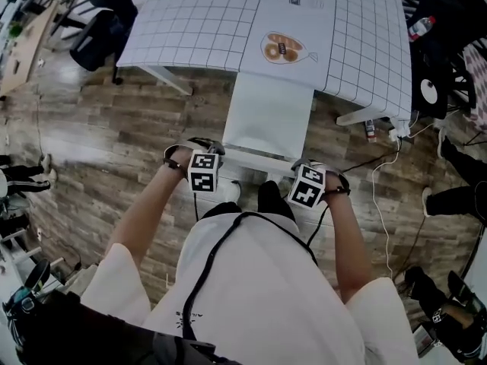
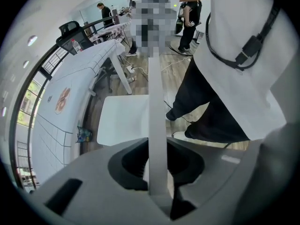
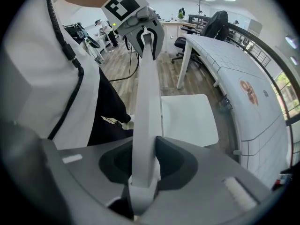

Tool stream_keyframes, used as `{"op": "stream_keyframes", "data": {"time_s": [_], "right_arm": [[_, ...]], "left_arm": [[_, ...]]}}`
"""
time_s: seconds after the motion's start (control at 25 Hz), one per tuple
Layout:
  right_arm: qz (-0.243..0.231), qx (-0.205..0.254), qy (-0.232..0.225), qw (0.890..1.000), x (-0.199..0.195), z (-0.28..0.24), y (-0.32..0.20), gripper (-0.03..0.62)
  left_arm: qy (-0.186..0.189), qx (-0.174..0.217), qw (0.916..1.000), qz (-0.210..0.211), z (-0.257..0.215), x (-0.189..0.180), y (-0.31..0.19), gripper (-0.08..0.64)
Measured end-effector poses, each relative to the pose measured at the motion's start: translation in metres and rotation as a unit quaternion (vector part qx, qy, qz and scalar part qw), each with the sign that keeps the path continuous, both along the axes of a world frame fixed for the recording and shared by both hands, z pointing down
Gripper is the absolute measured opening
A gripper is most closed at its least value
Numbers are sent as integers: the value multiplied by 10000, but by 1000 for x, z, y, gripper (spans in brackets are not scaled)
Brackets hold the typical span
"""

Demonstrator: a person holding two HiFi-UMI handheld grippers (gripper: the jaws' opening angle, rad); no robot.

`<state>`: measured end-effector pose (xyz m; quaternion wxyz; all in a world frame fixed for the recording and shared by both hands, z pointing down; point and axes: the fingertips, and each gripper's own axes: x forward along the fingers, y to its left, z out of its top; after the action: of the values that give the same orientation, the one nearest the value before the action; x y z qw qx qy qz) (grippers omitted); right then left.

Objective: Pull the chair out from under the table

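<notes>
Two grips share the top edge of the chair (image 1: 270,116) back. The left gripper (image 2: 157,172) and right gripper (image 3: 143,172) each clamp narrowly on it, spread apart for a straight, even pull. The seat's front sits tucked at the table (image 1: 198,21) edge.

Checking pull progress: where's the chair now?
Head view, centre: the white plastic chair stands between the person and the grid-clothed table, seat front at its edge, backrest in the left claw and right claw.

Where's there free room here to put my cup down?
The seat, between table and backrest, is bare. So is the table left of the printed picture. Crowded: the floor right of the seat, with cables.
</notes>
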<state>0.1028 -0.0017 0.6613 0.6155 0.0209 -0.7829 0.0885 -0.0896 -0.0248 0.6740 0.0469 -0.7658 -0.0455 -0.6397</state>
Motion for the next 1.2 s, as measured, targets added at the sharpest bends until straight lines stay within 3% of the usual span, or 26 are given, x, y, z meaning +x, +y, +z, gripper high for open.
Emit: {"op": "stream_keyframes", "data": {"time_s": [0.32,0.68,0.96,1.2], "right_arm": [[223,241,354,9988,-8,3,3,91],[481,453,884,9939,-12,9,2,101],[654,535,1003,9914,-11,10,2,117],[407,594,906,9933,-8,8,5,101]], "left_arm": [[348,140,9993,-12,-3,-7,3,84],[493,315,9982,105,-1,-13,6,86],[468,343,9983,103,-1,-12,7,86],[362,343,9988,38,-1,-9,9,86]]}}
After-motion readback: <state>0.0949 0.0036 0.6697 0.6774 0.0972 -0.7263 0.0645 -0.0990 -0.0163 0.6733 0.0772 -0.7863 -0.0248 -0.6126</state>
